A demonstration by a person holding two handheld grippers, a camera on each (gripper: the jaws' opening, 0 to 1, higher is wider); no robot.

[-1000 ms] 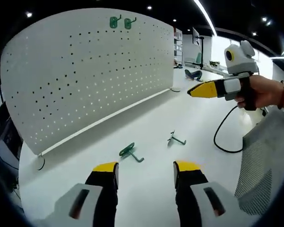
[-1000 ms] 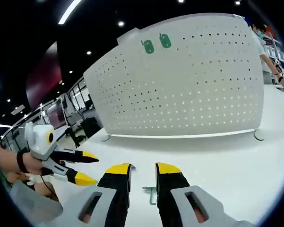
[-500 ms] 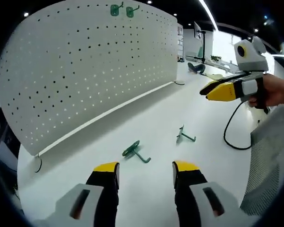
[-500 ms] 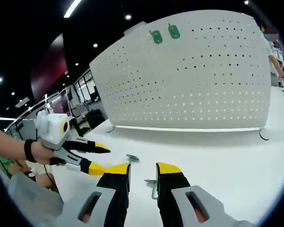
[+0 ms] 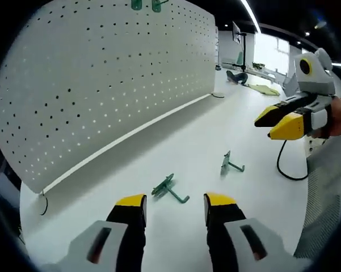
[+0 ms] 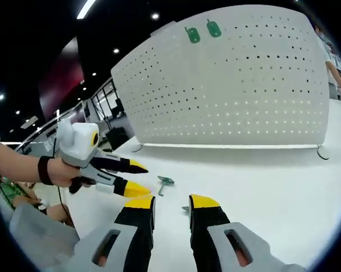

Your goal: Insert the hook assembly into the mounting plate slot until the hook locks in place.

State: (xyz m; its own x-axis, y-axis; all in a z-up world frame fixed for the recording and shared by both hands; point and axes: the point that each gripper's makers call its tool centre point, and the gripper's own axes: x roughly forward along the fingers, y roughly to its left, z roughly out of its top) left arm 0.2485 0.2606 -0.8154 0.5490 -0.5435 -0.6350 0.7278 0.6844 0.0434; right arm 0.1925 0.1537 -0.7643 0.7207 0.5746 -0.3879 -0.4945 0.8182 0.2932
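Left gripper (image 5: 173,201) spread, empty, just short of near hook (image 5: 169,188) lying flat on surface (image 5: 159,153); right gripper (image 6: 171,202) likewise spread; closing off-centre risks skidding hook away

No text, label, brand, number or sign can be read anywhere here (the white pegboard (image 5: 102,85) carries plain holes and two green hooks (image 6: 203,31), and the tabletop (image 5: 176,153) is unmarked).

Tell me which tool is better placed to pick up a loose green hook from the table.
Probably the left tool: it is open, and a green hook lies just ahead between its jaws. The right tool hides most of its nearest hook.
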